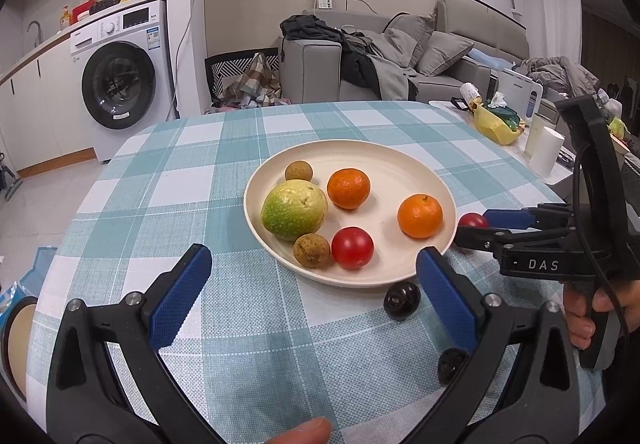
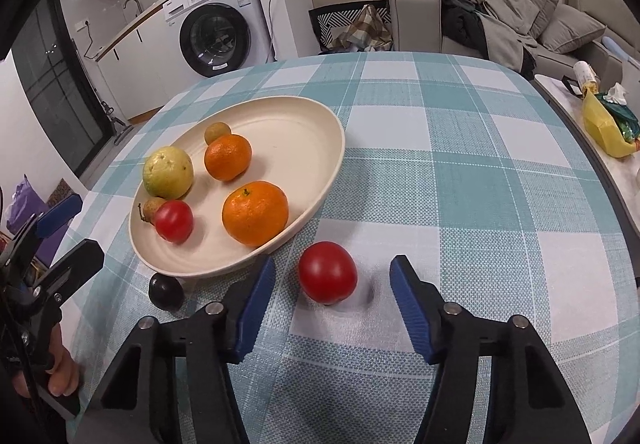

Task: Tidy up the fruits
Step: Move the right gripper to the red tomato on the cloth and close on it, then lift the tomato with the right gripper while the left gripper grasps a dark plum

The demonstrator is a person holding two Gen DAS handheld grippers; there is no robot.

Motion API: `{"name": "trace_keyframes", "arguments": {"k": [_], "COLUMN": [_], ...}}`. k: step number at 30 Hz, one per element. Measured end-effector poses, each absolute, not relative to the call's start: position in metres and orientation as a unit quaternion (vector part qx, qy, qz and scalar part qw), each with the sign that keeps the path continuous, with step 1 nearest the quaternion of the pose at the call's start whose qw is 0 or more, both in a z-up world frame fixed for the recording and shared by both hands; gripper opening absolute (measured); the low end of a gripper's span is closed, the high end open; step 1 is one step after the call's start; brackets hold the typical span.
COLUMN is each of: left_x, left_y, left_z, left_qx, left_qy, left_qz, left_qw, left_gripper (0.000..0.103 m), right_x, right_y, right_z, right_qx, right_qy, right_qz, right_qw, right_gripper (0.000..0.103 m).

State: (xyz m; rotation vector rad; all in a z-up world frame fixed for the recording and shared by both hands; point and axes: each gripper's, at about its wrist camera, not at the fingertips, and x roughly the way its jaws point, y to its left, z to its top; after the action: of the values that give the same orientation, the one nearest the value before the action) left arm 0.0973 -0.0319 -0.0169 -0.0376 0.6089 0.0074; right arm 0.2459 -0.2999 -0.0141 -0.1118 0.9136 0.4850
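Now the right claw [image 2: 332,308], open, straddles a loose red tomato [image 2: 327,272] beside the plate [image 2: 320,180] (left claw [image 1: 316,272] open, idle); close gently, centred.

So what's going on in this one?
A person holding two grippers is gathering fruit onto a cream round plate on a checked tablecloth. The right gripper straddles a loose red tomato beside the plate, pads not yet touching. The left gripper hangs open. A dark round fruit also lies off the plate.
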Motion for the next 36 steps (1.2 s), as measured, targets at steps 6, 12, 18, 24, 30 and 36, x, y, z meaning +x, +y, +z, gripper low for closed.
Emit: {"name": "trace_keyframes", "arguments": {"k": [6,12,18,24,30,36], "left_x": [0.097,0.097,0.097,0.098,0.097,0.093], "left_y": [-0.032,-0.032,-0.032,-0.032,-0.031,-0.037], "left_z": [-0.017,-0.017,-0.017,-0.017,-0.018,-0.018], "left_qx": [-0.017,-0.017,-0.017,-0.018,-0.021,-0.012], "left_qy": [0.300,0.300,0.300,0.299,0.301,0.296], "left_qz": [0.004,0.004,0.004,0.004,-0.001,-0.016], "left_qw": [0.954,0.954,0.954,0.954,0.953,0.955], "left_gripper": [0.102,0.102,0.102,0.102,0.102,0.102], "right_x": [0.247,0.246,0.248,0.248,0.240,0.229], "right_y": [-0.299,-0.295,-0.301,-0.302,-0.307,-0.307], "right_z": [-0.015,-0.016,-0.015,-0.015,-0.006,0.005], "right_qx": [-0.055,-0.069,-0.053,-0.047,-0.038,-0.026], "right_qy": [0.441,0.440,0.441,0.440,0.410,0.376], "right_qz": [0.227,0.230,0.232,0.233,0.236,0.270], "right_qw": [0.867,0.865,0.865,0.866,0.880,0.886], "right_gripper": [0.055,0.044,0.034,0.029,0.029,0.029]}}
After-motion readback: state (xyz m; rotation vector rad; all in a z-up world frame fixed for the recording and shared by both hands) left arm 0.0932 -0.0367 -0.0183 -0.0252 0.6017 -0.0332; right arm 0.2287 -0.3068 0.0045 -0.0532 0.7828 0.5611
